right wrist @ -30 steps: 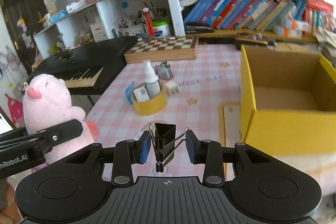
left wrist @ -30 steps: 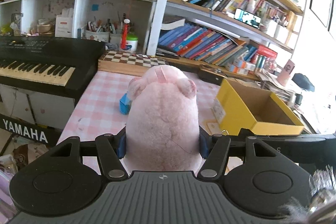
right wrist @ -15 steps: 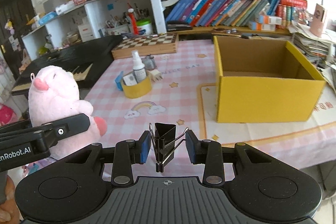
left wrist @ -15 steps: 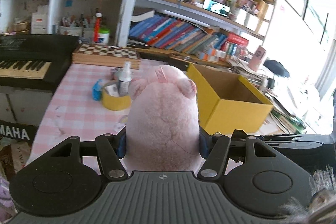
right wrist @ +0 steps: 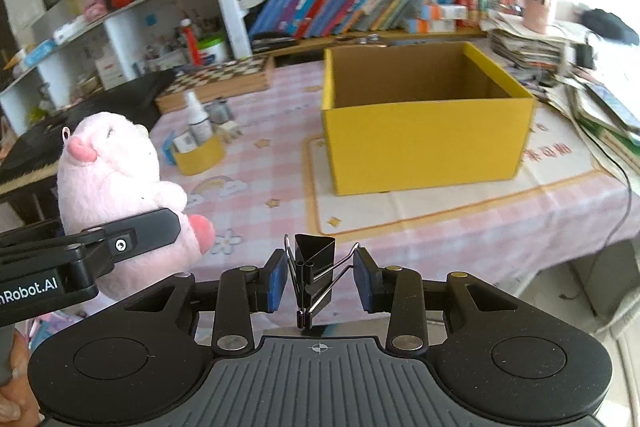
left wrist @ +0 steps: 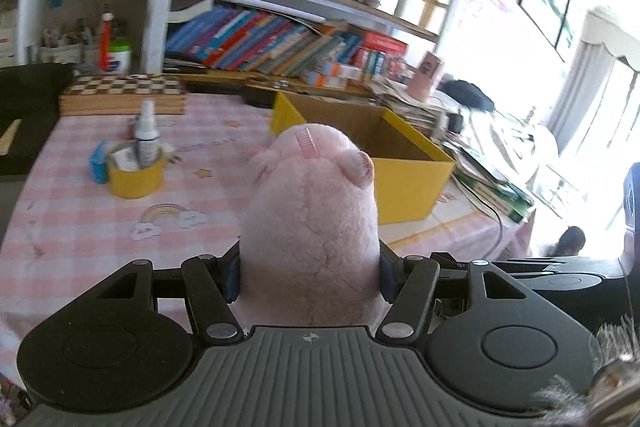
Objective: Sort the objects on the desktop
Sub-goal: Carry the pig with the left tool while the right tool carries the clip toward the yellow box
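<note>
Pink plush pig (left wrist: pixel 310 227) sits squeezed between the pads of your left tool (left wrist: pixel 310 273), its back toward that camera, held up in the air over the near part of the pink checked tabletop (left wrist: pixel 80 227). Your right tool (right wrist: pixel 319 277) is closed on a black binder clip (right wrist: pixel 312 267): the blue pads press the clip's wire handles from both sides, and the clip's black body points forward.

Ahead of both tools stands the open yellow cardboard box (right wrist: pixel 424 147), resting on a pale mat with an orange border (right wrist: pixel 440 203). To its left on the tabletop is a yellow tape roll (right wrist: pixel 199 155) with a small spray bottle (right wrist: pixel 197 121) standing in it, and behind that a wooden chessboard box (right wrist: pixel 218 79).

Your left view shows only the pig's back and head, which hide part of the box. Your right view shows the pig from the side, snout and foot visible, with the left tool's finger (right wrist: pixel 132 233) across its body, and it shows the box's inside as bare cardboard.
</note>
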`<state>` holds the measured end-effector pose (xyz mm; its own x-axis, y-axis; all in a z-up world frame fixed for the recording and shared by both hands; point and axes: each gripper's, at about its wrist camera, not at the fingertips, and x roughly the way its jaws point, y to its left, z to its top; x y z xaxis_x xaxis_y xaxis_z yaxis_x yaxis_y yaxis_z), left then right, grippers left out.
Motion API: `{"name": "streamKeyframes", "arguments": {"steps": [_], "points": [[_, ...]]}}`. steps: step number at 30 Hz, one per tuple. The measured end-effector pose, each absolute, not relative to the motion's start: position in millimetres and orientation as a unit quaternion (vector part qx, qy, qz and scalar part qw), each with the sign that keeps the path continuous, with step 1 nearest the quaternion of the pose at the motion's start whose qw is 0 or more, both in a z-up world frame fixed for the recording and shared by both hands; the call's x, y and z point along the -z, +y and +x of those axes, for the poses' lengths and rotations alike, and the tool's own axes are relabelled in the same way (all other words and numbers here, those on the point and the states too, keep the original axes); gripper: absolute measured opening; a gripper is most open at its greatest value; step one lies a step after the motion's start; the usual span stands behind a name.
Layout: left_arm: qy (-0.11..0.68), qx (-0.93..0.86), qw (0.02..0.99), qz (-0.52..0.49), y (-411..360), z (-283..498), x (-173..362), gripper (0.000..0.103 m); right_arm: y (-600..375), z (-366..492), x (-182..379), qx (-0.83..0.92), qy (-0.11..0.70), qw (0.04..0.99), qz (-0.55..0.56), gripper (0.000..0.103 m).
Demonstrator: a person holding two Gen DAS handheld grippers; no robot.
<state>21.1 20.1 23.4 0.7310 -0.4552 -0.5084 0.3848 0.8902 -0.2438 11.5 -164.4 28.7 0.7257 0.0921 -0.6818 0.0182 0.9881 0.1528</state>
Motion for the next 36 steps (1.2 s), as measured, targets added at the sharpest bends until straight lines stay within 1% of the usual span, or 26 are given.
{"name": "streamKeyframes", "arguments": {"steps": [16,36], "points": [[0.308,0.280,0.909,-0.030,-34,51,-20,0.059,-211,18,-21,0.028,0.375,0.921,0.099,0.036],[0.303,0.302,0.903,-0.018,-90,83,-24,0.059,-261,51,-22,0.033,0.383,0.918,0.098,0.036]]}}
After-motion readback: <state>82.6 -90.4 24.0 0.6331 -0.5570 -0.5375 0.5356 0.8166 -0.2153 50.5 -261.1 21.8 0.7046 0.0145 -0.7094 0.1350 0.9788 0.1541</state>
